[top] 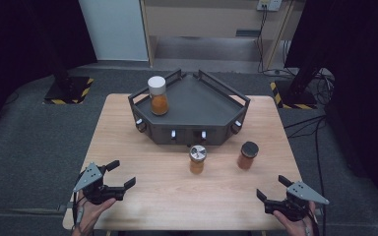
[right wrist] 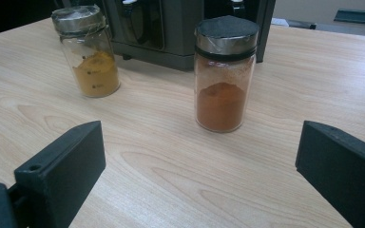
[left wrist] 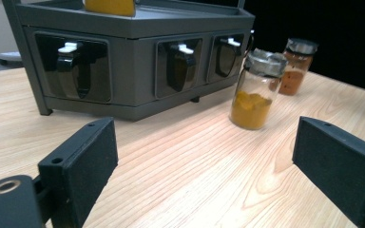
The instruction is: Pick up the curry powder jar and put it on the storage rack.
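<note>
- Right gripper (top: 271, 189) sits at the near right of the pale wooden worktop (top: 152, 196), jaws spread wide, nothing between them; it looks straight at the small glass jar of red-brown powder with a black lid (right wrist: 224, 73).
- Left gripper (top: 120, 173) is at the near left corner, jaws also wide apart and empty; it faces the small glass jar of yellow-orange powder with a silver metal lid (left wrist: 258, 88).
- Both jars stand upright on the worktop just in front of the dark grey angular metal rack (top: 192, 105), side by side but apart, not touching each other or the rack.
- A third jar, white-capped with orange powder (top: 158, 95), stands on the rack's top tray at its left.
- Handling, judged: jars are rigid glass, smooth and likely slippery, breakable if tipped or dropped; only partly filled, so probably light. Tall and narrow, so a side push could topple them.
- Best hold looks like the straight glass body around mid-height, below the lid, pads on opposite sides.
- Room: bare worktop between grippers and jars, so a straight approach is free. The rack front with its row of knobs is close behind the jars, so overshoot is a risk. The black-lidded jar is nearer the worktop's right edge.
</note>
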Demonstrator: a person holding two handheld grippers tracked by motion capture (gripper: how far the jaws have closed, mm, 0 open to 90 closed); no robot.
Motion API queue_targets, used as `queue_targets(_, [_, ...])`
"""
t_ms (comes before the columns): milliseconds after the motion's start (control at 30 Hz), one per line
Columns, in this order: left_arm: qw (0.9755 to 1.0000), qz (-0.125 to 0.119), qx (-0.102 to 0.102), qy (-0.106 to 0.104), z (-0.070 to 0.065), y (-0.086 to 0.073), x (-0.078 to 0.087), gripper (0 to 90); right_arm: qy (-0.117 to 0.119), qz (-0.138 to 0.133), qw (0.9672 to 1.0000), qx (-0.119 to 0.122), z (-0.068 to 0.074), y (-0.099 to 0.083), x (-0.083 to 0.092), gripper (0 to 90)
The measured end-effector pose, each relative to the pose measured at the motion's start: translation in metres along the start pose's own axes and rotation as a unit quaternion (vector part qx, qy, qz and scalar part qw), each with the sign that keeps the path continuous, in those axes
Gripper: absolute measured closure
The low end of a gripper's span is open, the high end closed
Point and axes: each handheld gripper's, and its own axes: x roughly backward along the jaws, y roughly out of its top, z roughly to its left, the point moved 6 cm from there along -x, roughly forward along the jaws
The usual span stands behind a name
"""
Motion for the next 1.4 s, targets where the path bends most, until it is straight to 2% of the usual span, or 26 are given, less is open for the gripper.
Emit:
queue_targets(133, [1.0000, 0.000, 0.001, 0.003, 0.0020, -0.0057, 0.0023, 7.2, 0.002, -0.001, 1.0000, 0.003, 0.0000, -0.0001, 0.0002, 2.6])
queue_targets(400, [0.9995, 0.021, -0.022, -0.003, 0.0028, -0.0084, -0.0020, 7.3, 0.009, -0.001, 0.9999, 0.009, 0.0005, 0.0000, -0.0011, 2.6])
queue_targets(567, [0.9993, 0.029, -0.019, -0.013, 0.0036, -0.0092, -0.0052, 7.5, 0.009, -0.001, 0.9999, 0.011, 0.0004, 0.0000, -0.0010, 2.6])
queue_targets(900, [0.9997, 0.024, -0.003, -0.011, 0.0067, -0.0107, -0.0039, 6.6, 0.008, 0.000, 0.9999, 0.012, 0.0009, 0.0004, -0.0015, 2.6])
queue_targets(1400, [0.9994, 0.032, -0.007, -0.010, 0.0057, -0.0100, -0.0056, 5.9, 0.008, 0.003, 0.9999, 0.011, 0.0008, 0.0004, -0.0017, 2.9])
